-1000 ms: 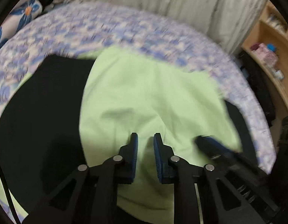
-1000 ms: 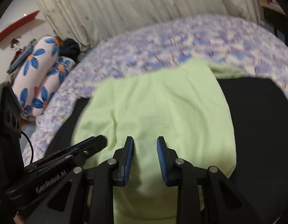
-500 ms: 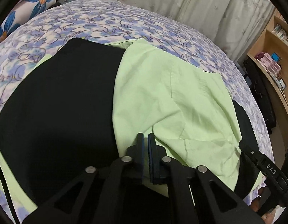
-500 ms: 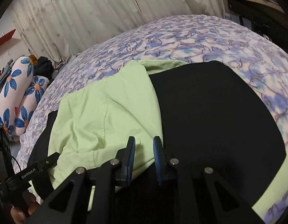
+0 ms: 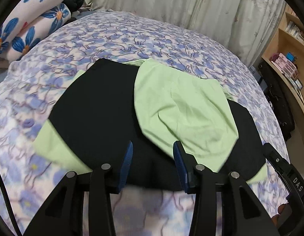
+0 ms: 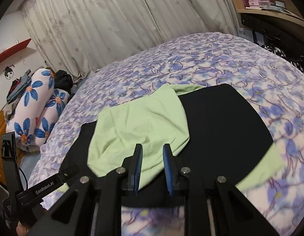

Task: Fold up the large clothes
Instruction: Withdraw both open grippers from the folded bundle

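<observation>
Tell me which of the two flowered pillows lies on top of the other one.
The upper flowered pillow, the one nearer the curtain. It rests on the lower pillow, which lies against the bed.

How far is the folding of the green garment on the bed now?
Done: one side of the green garment is folded over the black board. In hand: nothing; the left tongs, just opened, and the right tongs hold no cloth. Left: green edges beyond the board are unfolded.
</observation>
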Demonstrator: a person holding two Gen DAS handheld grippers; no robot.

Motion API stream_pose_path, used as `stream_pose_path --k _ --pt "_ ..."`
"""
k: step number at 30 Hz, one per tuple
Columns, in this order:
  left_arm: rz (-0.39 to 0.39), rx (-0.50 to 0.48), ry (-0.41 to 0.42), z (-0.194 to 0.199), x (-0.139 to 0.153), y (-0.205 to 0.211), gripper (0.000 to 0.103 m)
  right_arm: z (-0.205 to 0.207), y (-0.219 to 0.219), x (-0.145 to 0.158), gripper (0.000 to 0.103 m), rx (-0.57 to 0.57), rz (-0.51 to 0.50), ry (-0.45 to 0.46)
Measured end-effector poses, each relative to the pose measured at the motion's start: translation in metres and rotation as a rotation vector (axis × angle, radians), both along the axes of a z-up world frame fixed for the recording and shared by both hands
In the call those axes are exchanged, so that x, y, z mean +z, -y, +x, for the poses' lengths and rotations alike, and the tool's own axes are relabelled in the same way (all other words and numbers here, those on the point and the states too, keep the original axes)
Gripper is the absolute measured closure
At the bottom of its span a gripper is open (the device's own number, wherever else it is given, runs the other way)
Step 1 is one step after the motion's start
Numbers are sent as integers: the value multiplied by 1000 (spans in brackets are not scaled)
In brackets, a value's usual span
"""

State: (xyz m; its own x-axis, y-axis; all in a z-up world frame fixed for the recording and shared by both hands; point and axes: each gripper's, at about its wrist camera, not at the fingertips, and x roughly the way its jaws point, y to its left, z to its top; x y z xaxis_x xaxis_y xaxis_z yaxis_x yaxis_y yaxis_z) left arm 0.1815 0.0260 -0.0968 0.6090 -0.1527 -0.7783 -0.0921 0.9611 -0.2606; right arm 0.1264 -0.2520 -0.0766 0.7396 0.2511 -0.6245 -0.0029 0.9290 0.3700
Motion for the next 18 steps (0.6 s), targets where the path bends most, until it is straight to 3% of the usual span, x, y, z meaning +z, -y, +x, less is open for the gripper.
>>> stream_pose_path --k 10,18 --pt "36 -44 -3 -79 16 2 58 -55 -12 9 82 47 -26 -16" --pt "41 -52 -23 -110 17 -1 57 -84 -26 9 82 84 -52 -29"
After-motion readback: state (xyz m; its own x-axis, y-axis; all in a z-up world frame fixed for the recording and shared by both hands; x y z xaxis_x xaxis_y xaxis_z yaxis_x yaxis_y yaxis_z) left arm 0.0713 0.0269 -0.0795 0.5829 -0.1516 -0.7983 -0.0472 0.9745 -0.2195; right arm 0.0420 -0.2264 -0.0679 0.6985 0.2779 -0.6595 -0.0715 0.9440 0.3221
